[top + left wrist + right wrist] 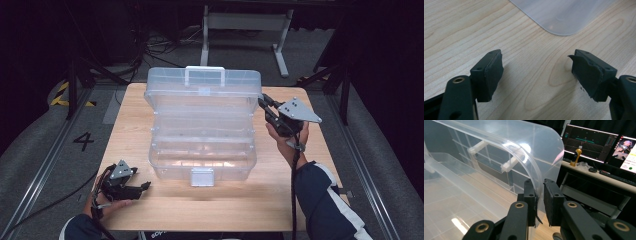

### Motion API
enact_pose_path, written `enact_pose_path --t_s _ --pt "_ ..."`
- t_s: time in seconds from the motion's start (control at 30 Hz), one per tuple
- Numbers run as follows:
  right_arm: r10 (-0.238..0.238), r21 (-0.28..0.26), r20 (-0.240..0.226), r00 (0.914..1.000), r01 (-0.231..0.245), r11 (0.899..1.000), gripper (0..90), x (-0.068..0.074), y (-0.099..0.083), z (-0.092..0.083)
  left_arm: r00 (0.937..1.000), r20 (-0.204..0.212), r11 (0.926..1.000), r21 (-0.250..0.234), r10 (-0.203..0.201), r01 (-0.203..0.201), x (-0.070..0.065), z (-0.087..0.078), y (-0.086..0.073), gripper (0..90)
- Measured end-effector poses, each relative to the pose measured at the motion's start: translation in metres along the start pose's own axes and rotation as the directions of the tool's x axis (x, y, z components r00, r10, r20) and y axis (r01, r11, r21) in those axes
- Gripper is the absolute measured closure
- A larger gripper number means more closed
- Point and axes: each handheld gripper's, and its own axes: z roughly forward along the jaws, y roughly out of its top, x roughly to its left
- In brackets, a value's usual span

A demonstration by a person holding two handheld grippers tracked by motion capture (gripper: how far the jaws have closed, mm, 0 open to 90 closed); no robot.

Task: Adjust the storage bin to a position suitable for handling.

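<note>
A clear plastic storage box (202,150) stands open in the middle of the wooden table (130,115), its lid (202,92) raised at the back. My right gripper (261,101) is at the lid's right edge. In the right gripper view the right gripper (539,195) is shut on the lid's curved rim (534,167), one pad on each side. My left gripper (146,186) lies low near the table's front left, pointing toward the box. The left gripper (537,72) stands open with only bare wood between its pads, and a rounded corner of the box (564,17) lies ahead.
The box has a white latch (202,176) at its front and a handle (205,75) on top of the lid. Behind the table stands a white desk frame (245,22). Monitors (589,141) and a yellow bottle (577,155) sit on a desk beyond.
</note>
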Motion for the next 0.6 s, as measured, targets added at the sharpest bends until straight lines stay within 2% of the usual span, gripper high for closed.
enact_pose_path --t_s 0.6 --pt "0.065 -0.003 0.057 0.9963 -0.065 0.998 84.6 -0.007 0.007 0.021 1.0000 0.007 1.0000 0.001 0.002 -0.002 0.000 0.000 0.000 25.1"
